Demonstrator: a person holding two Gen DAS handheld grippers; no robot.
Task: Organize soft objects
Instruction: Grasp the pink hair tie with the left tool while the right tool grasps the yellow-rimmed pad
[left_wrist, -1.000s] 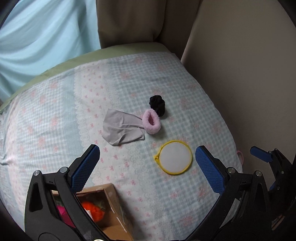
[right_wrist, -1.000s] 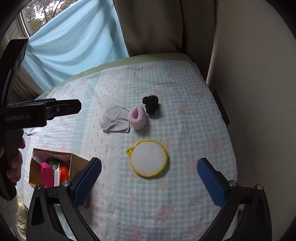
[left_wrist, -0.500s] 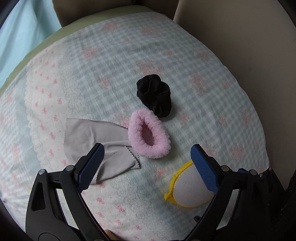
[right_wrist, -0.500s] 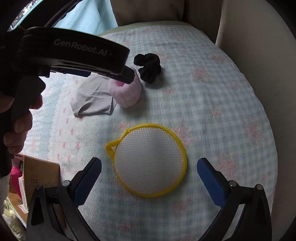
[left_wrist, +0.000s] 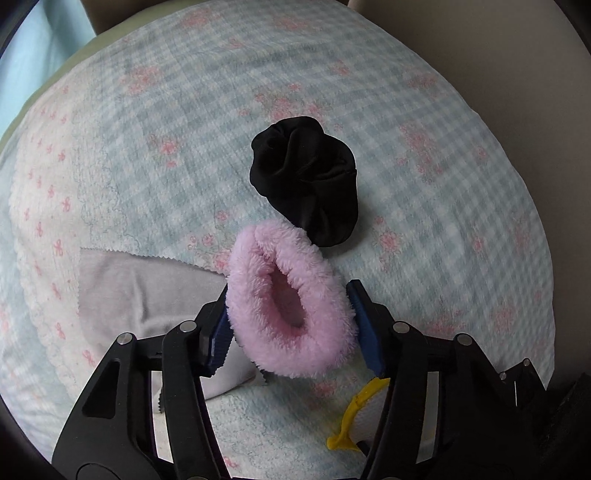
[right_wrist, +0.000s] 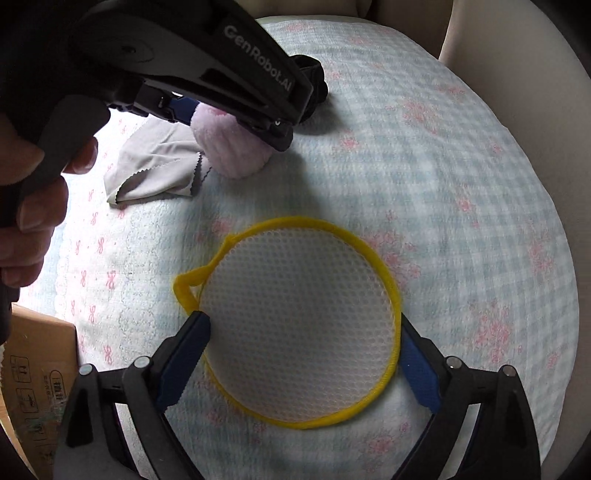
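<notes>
The left gripper (left_wrist: 291, 325) points steeply down at the checked bedspread (left_wrist: 424, 206), its jaws closing with the pink fluffy scrunchie (left_wrist: 290, 306) between them; both blue pads already press its flanks at 9 and 3 o'clock. A black scrunchie (left_wrist: 306, 177) lies touching the pink one at its 1 o'clock, and a grey cloth (left_wrist: 147, 291) spreads from its 9 o'clock. The right gripper (right_wrist: 303, 347) straddles the yellow-rimmed mesh pad (right_wrist: 299, 306), jaws closing, pads meeting the rim at 8 and 4 o'clock. A cardboard box (right_wrist: 37, 365) sits at the bedspread's 8 o'clock edge.
</notes>
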